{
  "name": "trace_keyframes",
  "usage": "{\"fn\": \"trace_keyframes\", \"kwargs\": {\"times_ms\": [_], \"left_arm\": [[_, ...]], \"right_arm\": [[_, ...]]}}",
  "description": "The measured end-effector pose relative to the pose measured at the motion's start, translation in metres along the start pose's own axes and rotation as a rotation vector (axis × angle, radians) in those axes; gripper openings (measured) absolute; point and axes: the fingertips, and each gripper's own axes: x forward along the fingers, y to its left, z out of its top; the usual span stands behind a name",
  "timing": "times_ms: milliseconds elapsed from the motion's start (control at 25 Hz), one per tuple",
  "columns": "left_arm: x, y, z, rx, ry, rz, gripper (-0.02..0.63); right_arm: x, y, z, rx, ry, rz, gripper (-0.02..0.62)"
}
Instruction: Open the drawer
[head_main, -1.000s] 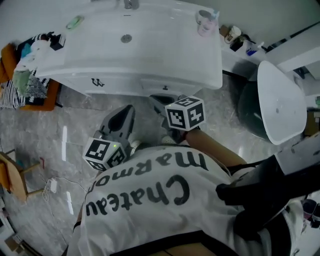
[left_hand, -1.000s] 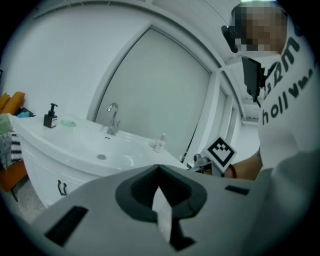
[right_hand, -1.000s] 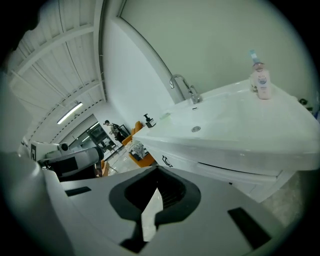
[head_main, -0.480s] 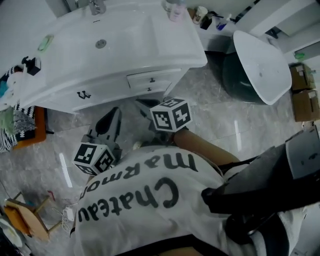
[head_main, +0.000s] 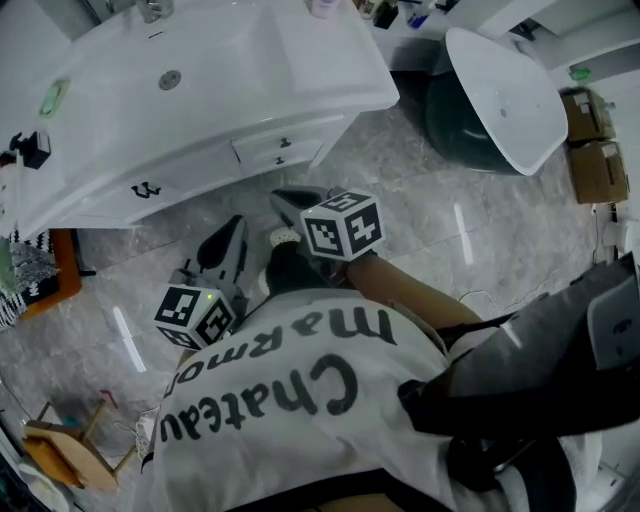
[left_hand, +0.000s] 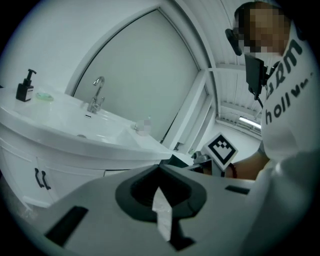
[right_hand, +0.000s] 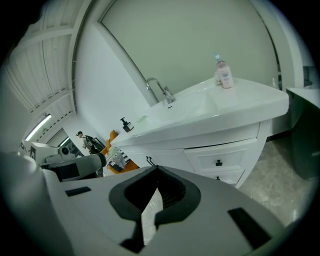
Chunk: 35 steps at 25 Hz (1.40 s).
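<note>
Drawer (head_main: 283, 148) closed, in vanity (head_main: 190, 185) front under sink (head_main: 215, 95), dark knob at centre. Left gripper (head_main: 236, 228) and right gripper (head_main: 288, 200): fingers together, empty, over floor, pointing toward vanity, apart from drawer.

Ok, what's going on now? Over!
Left tool shut, empty. Right tool shut, empty. Drawer closed, not touched yet. Nothing between tools and drawer.
</note>
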Motion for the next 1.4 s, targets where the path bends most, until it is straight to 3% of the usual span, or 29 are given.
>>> {"fn": "trace_keyframes", "kwargs": {"times_ms": [280, 520, 800, 1320, 1360, 1400], "left_arm": [[0.023, 0.020, -0.020, 0.026, 0.050, 0.034, 0.008], [0.035, 0.044, -0.045, -0.068, 0.112, 0.104, 0.008], [0.041, 0.049, -0.058, -0.104, 0.116, 0.122, 0.008], [0.026, 0.078, -0.070, -0.131, 0.159, 0.238, 0.008], [0.026, 0.079, -0.073, -0.140, 0.164, 0.247, 0.008], [0.026, 0.080, -0.076, -0.149, 0.169, 0.254, 0.008]], "right_arm": [[0.010, -0.055, -0.006, 0.037, 0.020, -0.087, 0.005], [0.030, -0.109, -0.016, 0.052, 0.031, -0.179, 0.005], [0.066, -0.161, -0.032, -0.006, 0.049, -0.240, 0.005], [0.129, -0.229, -0.044, -0.070, 0.094, -0.336, 0.005], [0.133, -0.232, -0.044, -0.072, 0.105, -0.329, 0.041], [0.137, -0.235, -0.044, -0.072, 0.118, -0.323, 0.124]]}}
